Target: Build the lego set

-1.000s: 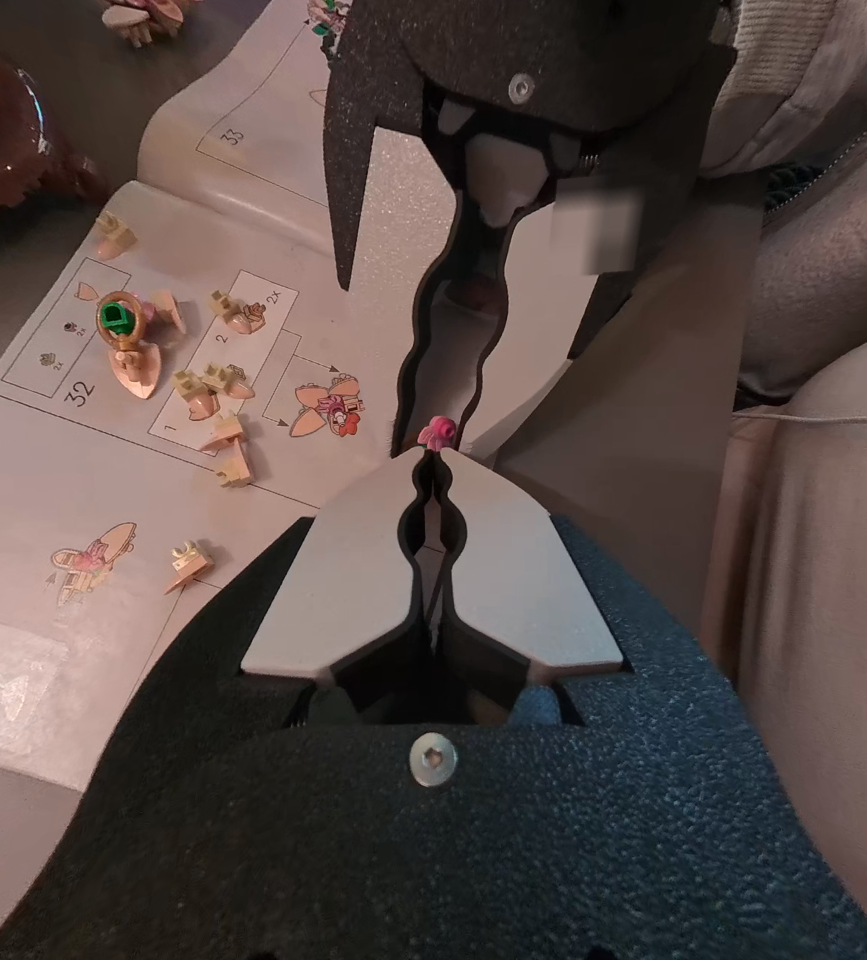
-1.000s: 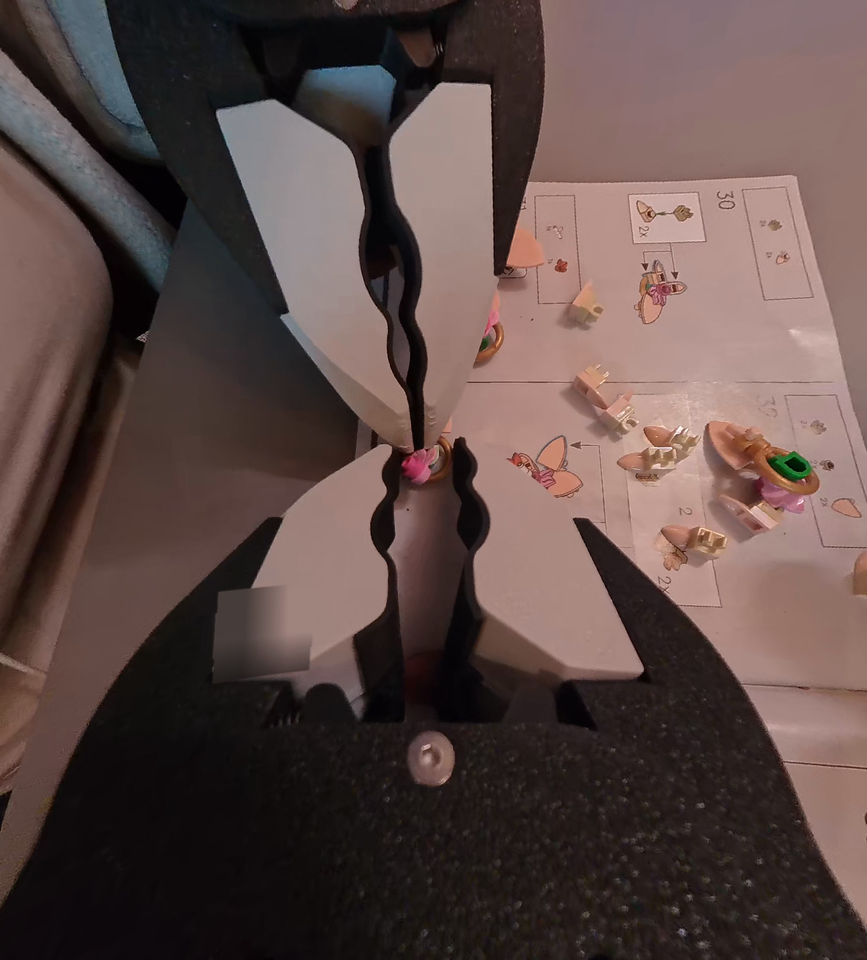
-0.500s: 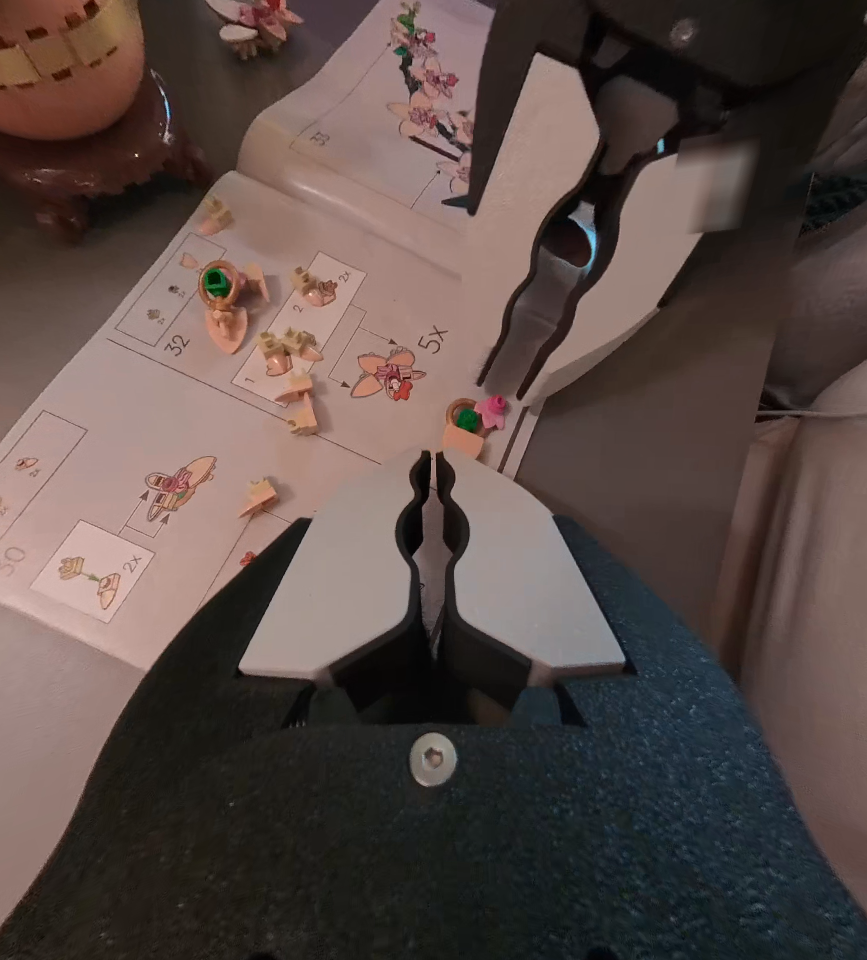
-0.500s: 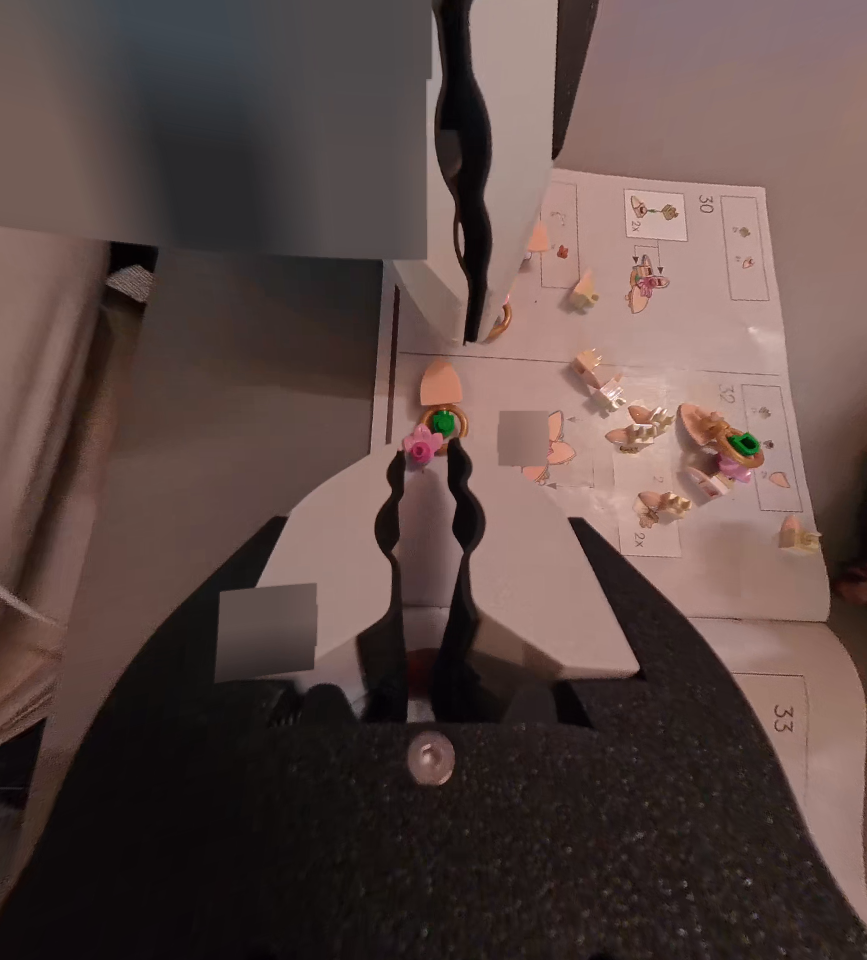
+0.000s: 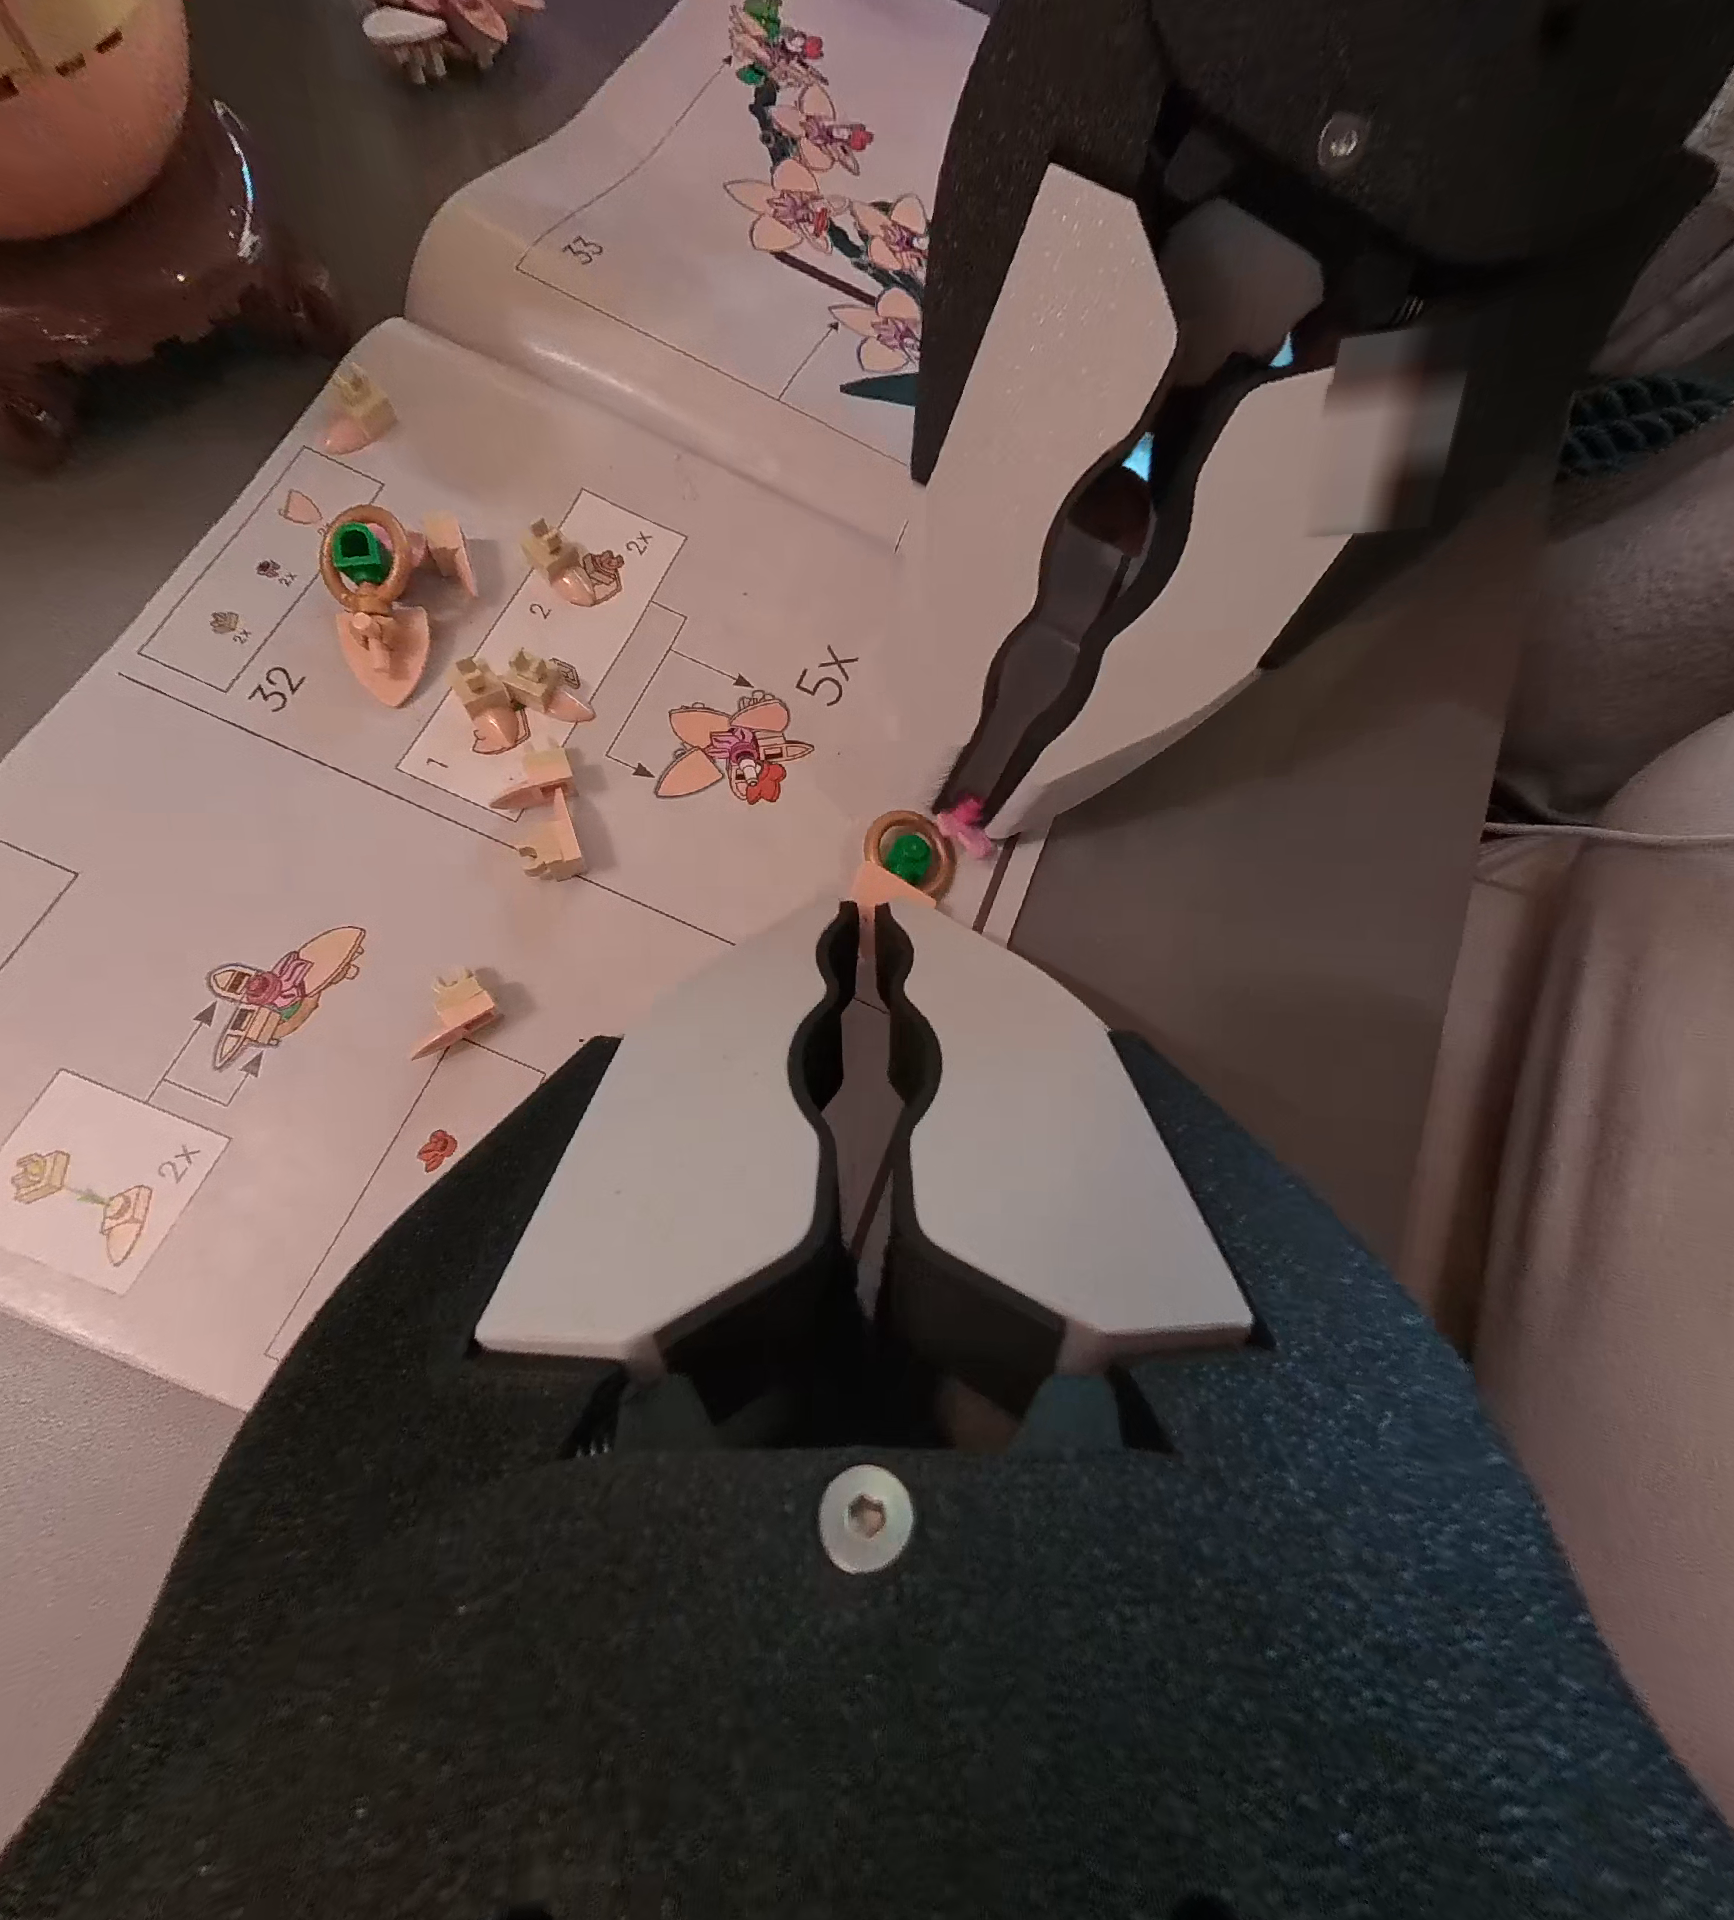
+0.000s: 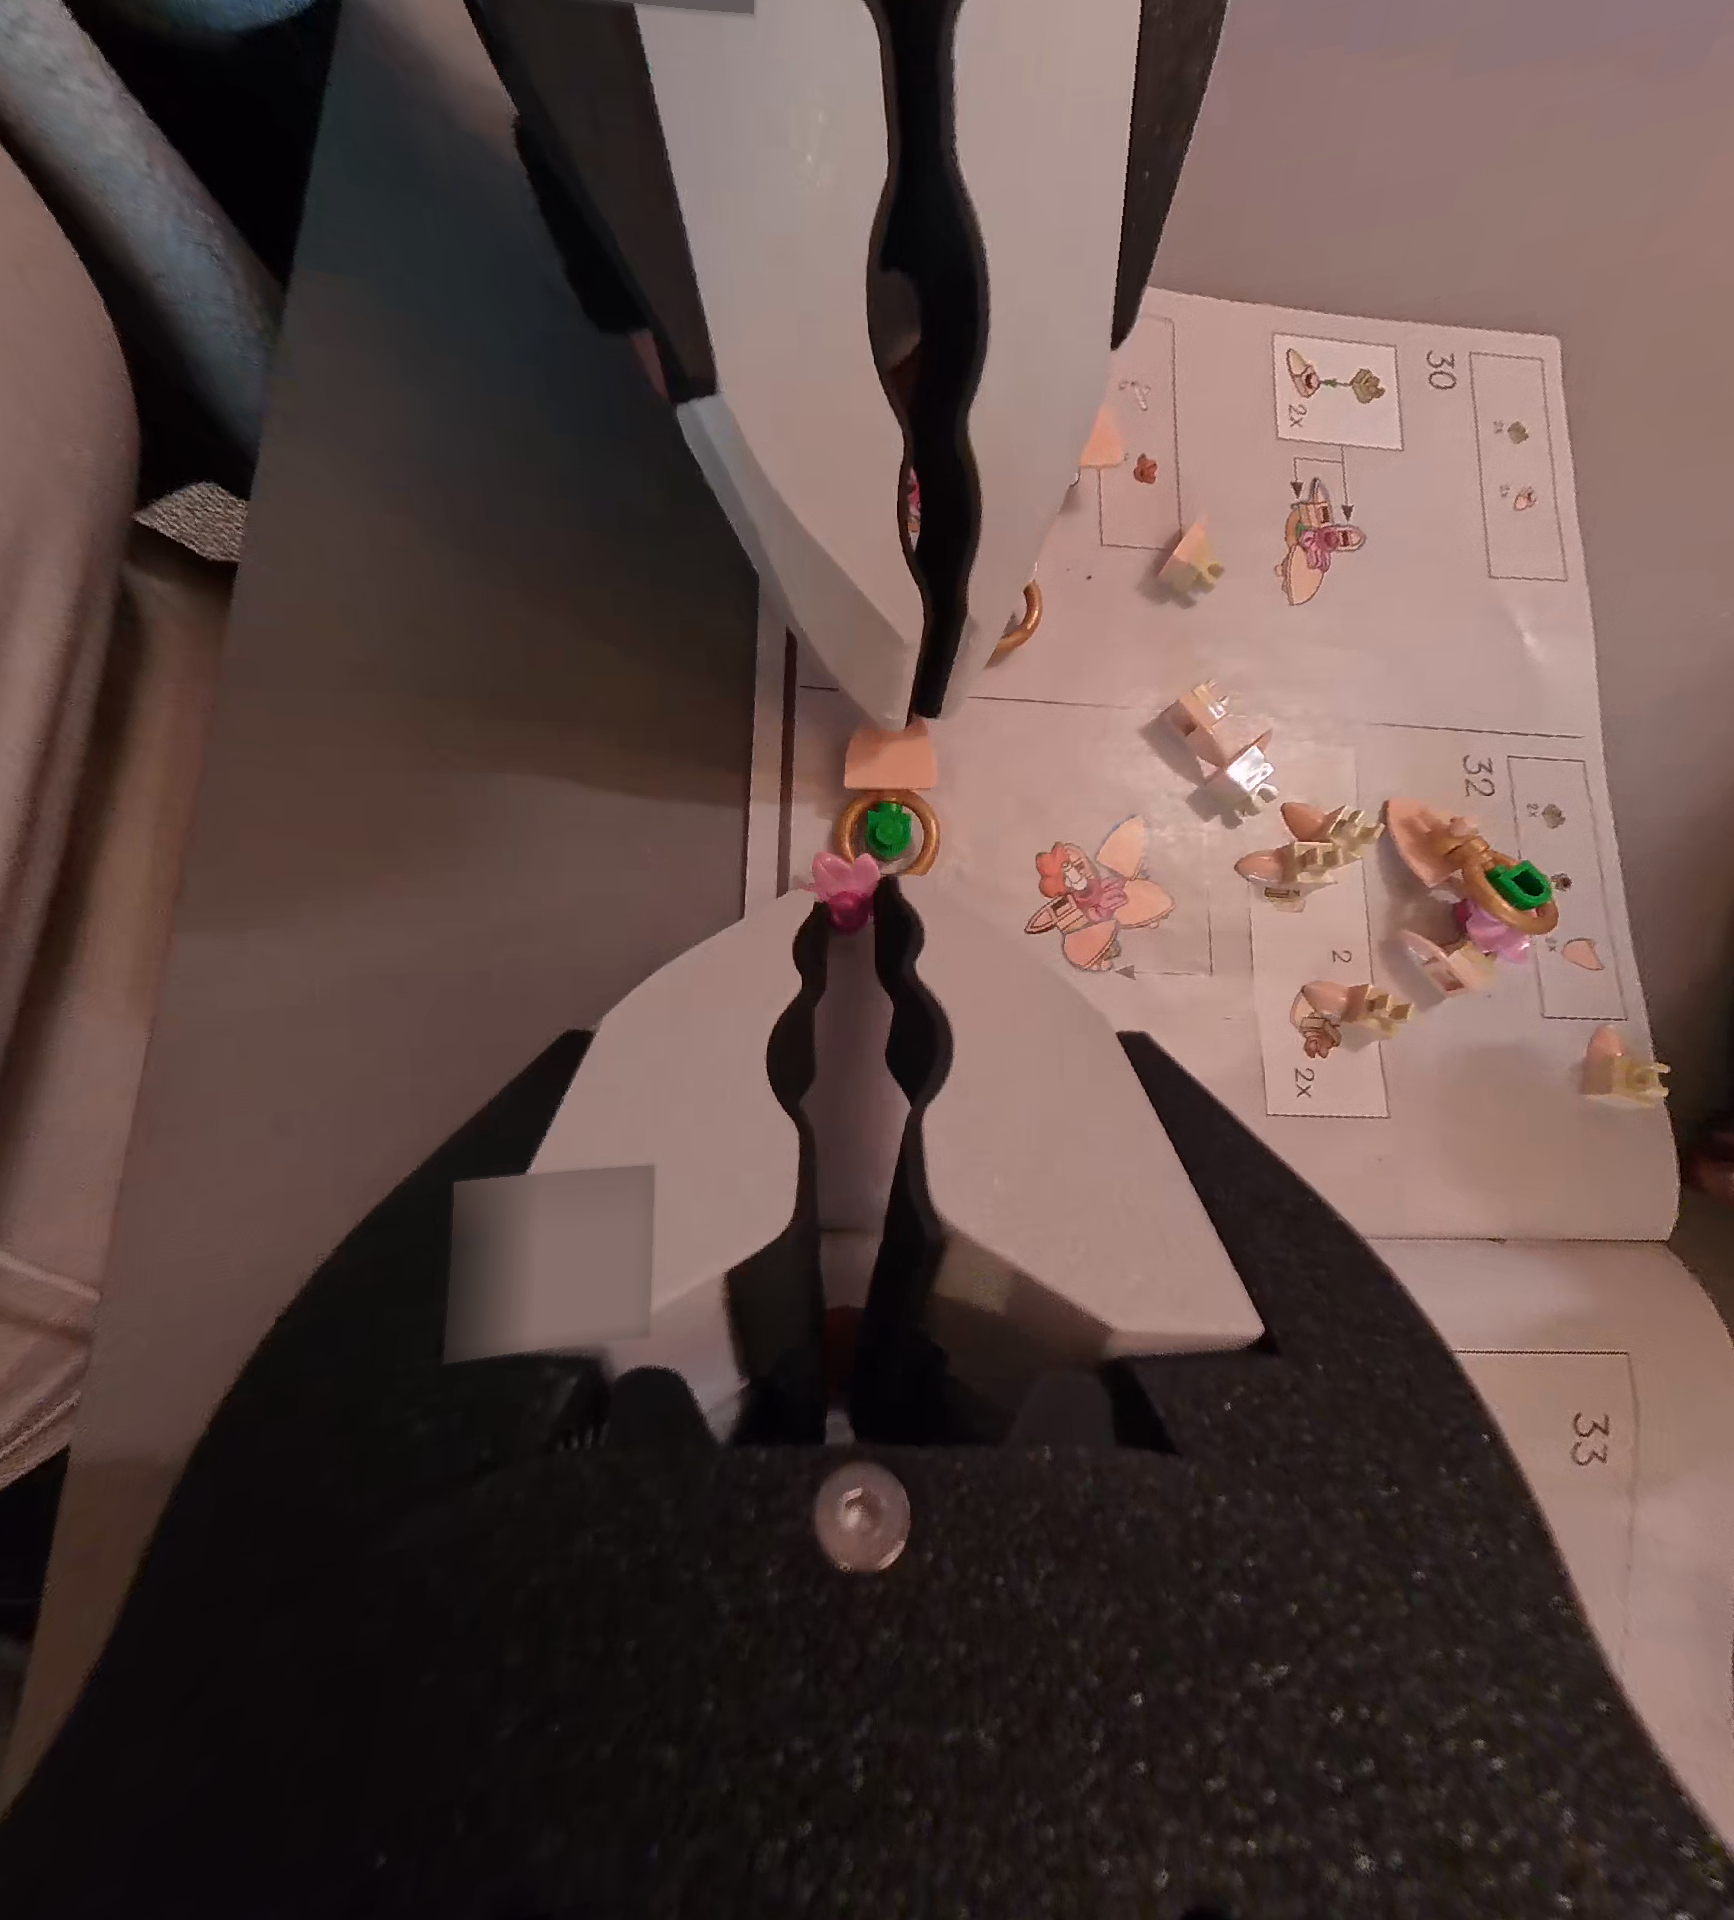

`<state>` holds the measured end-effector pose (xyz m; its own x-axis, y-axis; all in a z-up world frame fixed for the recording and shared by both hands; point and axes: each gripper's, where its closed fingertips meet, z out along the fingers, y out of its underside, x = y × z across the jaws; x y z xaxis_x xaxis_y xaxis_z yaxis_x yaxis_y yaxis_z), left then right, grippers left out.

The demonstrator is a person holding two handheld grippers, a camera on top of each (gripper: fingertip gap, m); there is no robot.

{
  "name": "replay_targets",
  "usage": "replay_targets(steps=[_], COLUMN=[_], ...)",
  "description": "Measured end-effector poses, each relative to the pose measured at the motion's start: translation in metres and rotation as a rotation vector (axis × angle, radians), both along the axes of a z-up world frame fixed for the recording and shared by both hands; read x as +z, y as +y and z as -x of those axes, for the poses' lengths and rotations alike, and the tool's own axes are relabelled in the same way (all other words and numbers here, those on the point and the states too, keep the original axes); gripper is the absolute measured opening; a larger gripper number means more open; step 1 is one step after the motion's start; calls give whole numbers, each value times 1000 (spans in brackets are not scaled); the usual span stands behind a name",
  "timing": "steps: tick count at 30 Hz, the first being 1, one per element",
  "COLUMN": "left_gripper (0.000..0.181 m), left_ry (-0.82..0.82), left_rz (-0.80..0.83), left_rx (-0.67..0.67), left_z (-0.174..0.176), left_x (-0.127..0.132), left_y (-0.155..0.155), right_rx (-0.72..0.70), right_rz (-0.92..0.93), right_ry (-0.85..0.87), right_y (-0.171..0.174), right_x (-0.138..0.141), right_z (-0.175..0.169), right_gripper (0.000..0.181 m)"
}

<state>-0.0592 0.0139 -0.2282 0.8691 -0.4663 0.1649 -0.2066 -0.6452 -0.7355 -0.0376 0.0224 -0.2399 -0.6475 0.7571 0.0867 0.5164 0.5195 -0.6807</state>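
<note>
Fingers (image 5: pixel 738 1081) of the left gripper (image 5: pixel 868 914) closed on the peach petal (image 6: pixel 890 762) of a small flower piece. Right gripper (image 6: pixel 847 906) closed on the pink blossom (image 6: pixel 844 879) at the piece's other end; gold ring (image 6: pixel 888 833) with green stud between. Most of the petal is hidden in the left jaws. Booklet (image 5: pixel 219 831) lies open on a grey table (image 5: pixel 11 1507), loose petals (image 5: pixel 520 717) scattered on it. Brown stand (image 5: pixel 63 322) cut off at top left.
</note>
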Motion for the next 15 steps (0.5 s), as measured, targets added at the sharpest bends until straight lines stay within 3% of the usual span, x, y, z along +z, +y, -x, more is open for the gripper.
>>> replay_targets(steps=[7, 15], left_gripper=[4, 3], left_ry=[3, 6], left_rz=[-7, -31], left_rx=[11, 7], left_z=[1, 1], left_x=[1, 4], left_y=[0, 1], right_rx=[-149, -229], right_rz=[198, 173], right_ry=[-5, -66], right_y=[2, -1], right_x=[22, 7], right_z=[10, 13], right_gripper=[8, 8])
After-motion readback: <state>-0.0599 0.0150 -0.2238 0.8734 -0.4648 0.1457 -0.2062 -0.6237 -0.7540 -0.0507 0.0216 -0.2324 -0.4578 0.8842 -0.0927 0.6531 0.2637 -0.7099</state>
